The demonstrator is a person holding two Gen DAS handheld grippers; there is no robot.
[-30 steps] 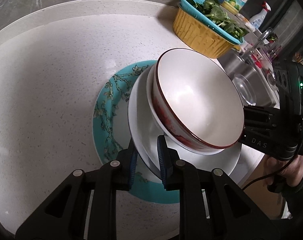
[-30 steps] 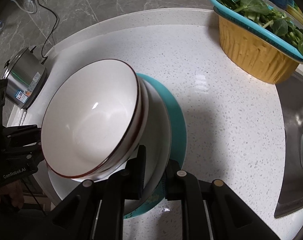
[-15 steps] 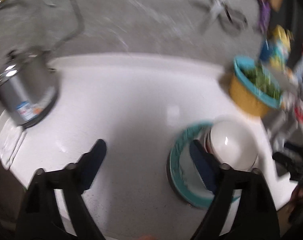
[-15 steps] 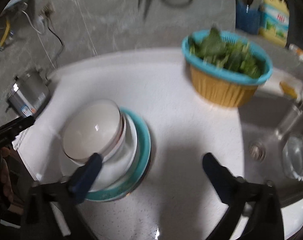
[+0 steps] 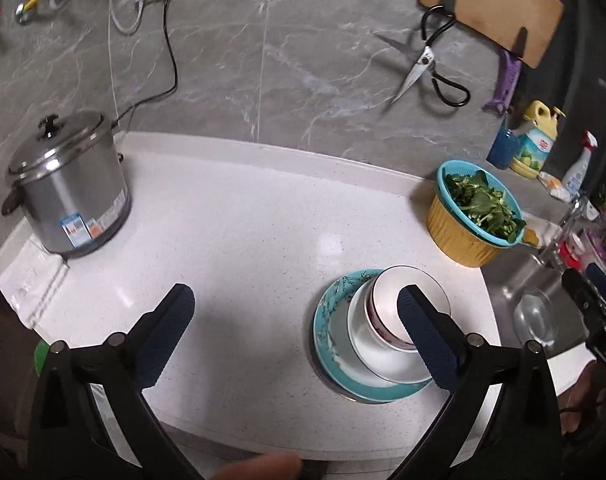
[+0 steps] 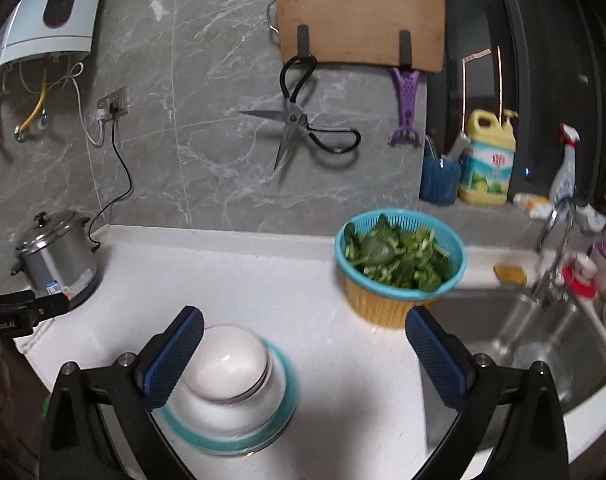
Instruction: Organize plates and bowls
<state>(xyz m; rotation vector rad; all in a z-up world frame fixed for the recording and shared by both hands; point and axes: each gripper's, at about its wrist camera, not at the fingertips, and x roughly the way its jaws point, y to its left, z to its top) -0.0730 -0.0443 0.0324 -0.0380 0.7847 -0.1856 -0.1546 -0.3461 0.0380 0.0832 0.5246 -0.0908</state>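
While both tongs, left (image 5: pixel 291 336) and right (image 6: pixel 303 360), gape empty, stack (image 5: pixel 377 340) looks heavy, glazed, breakable: grip the rim.

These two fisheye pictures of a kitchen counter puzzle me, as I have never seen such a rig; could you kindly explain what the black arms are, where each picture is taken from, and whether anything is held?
There is no robot here. A person holds a two-finger gripper in each hand, and a small camera on each one looks forward along its fingers. One picture comes from the left gripper, the other from the right gripper. The black arms with blue pads at the bottom of each picture are that gripper's own jaws. Both pairs stand wide open, and nothing is held.

On the white counter sits a stack: a teal plate at the bottom, a white plate on it, and a bowl on top. Around it are a steel pot, a basket of greens and a sink. Scissors and a cutting board hang on the wall.
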